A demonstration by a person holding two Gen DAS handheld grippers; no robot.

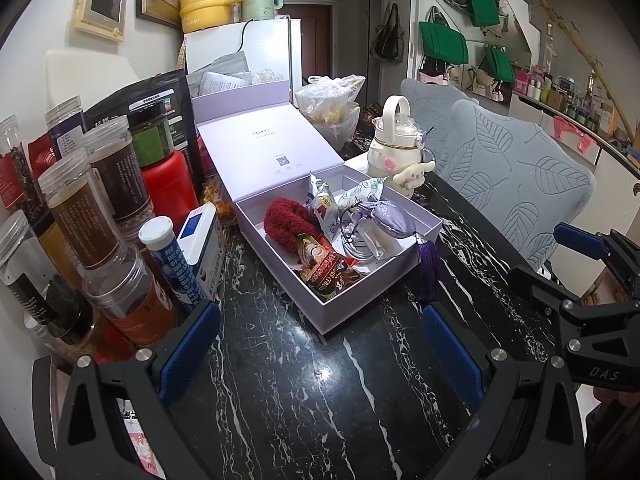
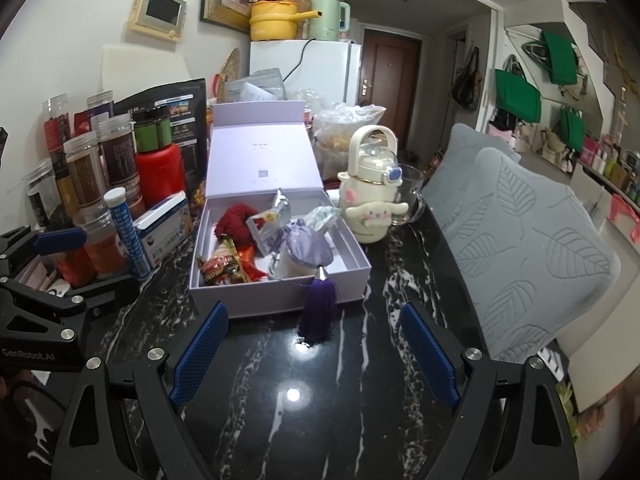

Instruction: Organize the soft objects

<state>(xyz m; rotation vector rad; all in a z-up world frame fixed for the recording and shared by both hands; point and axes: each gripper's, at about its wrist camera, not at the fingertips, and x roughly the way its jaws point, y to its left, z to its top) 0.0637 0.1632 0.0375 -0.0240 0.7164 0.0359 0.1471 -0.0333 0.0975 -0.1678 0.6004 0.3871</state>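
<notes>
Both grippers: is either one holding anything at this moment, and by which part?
Nothing is held. The left gripper and right gripper both stand open over bare tabletop, short of the box.

Clear jars (image 1: 86,216) crowding black marble table (image 1: 304,392), cream bottle (image 2: 370,184), grey cushion (image 2: 532,248)

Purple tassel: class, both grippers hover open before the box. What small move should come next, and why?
Probably the right gripper should ease forward and close on the purple tassel. It hangs over the box's front wall onto the table, while its lavender pouch lies inside; the gripper is empty and nearest.
</notes>
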